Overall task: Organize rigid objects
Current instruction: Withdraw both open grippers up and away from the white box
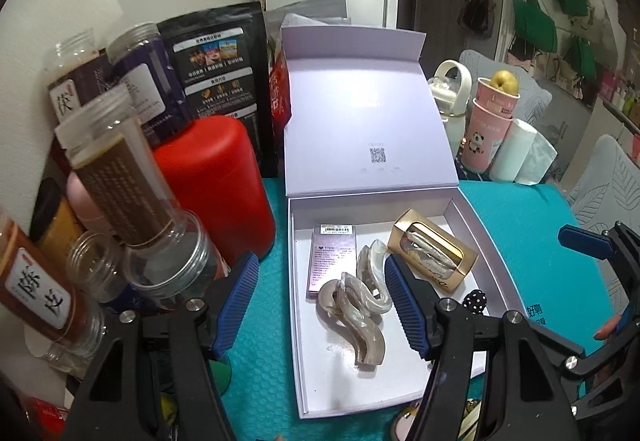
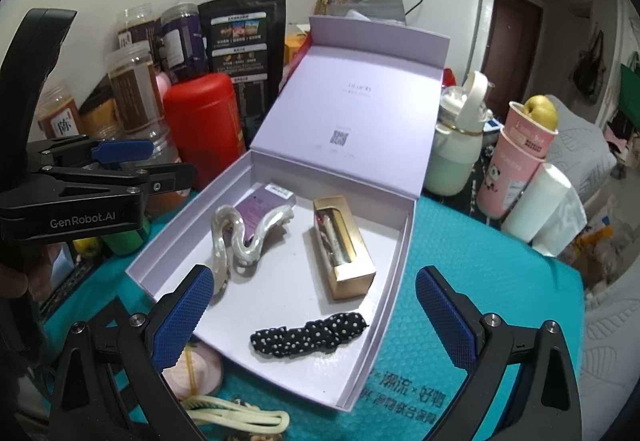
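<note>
An open lilac box (image 1: 492, 237) (image 2: 168, 241) lies on a teal mat. Inside it are a pearly wavy hair claw (image 1: 356, 305) (image 2: 236, 241), a small purple carton (image 1: 332, 261) (image 2: 260, 205), a gold windowed carton (image 1: 434, 253) (image 2: 344, 249) and a black polka-dot hair tie (image 2: 310, 333) (image 1: 475, 299). My left gripper (image 1: 320, 305) is open and empty, just above the hair claw. My right gripper (image 2: 316, 321) is open and empty, over the box's near edge around the hair tie. Each gripper shows in the other's view, left (image 2: 100, 177), right (image 1: 600, 265).
A red canister (image 1: 216, 189) (image 2: 204, 125), several clear jars (image 1: 120, 169) and a black pouch (image 1: 224, 81) crowd the left. A pale green bottle (image 2: 456, 145), pink cups (image 2: 520, 161) and a white roll (image 2: 536, 201) stand right. A round pink compact (image 2: 200, 369) and cream clip (image 2: 240, 417) lie before the box.
</note>
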`<state>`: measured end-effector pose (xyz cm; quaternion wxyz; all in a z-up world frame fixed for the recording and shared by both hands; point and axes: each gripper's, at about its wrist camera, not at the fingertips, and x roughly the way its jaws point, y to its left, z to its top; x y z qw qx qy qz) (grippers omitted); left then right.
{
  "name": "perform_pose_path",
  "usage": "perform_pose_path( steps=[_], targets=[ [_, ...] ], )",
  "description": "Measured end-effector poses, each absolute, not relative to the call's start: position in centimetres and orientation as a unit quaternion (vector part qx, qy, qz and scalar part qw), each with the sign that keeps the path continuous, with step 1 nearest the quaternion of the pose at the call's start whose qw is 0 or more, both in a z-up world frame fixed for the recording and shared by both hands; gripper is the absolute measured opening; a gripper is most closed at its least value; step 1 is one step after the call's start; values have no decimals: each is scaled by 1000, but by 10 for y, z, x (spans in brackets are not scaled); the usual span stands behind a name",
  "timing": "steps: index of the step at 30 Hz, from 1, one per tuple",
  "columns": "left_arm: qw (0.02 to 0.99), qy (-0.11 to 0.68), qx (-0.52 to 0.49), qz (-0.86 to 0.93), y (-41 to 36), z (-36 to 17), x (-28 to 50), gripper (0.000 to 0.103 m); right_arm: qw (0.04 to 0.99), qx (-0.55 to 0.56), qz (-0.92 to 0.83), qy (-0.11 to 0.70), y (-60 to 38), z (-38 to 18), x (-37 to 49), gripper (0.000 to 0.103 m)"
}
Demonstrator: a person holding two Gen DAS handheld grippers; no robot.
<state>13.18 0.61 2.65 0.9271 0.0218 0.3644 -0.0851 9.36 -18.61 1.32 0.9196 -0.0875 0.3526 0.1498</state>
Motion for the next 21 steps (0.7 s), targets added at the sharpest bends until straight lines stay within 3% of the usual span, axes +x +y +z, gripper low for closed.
perform_pose_path(
  steps=[3, 5, 21],
  targets=[
    [929, 360, 18, -84, 9, 31, 126, 69, 924, -86, 148, 343, -186, 22, 87, 103],
    [932, 353, 17, -84, 11, 35, 121, 103, 926, -86, 148, 337, -186, 27, 83, 103],
    [944, 317, 16, -89, 17, 61, 69, 103, 939, -84, 144, 300, -187, 57, 43, 103]
  ],
)
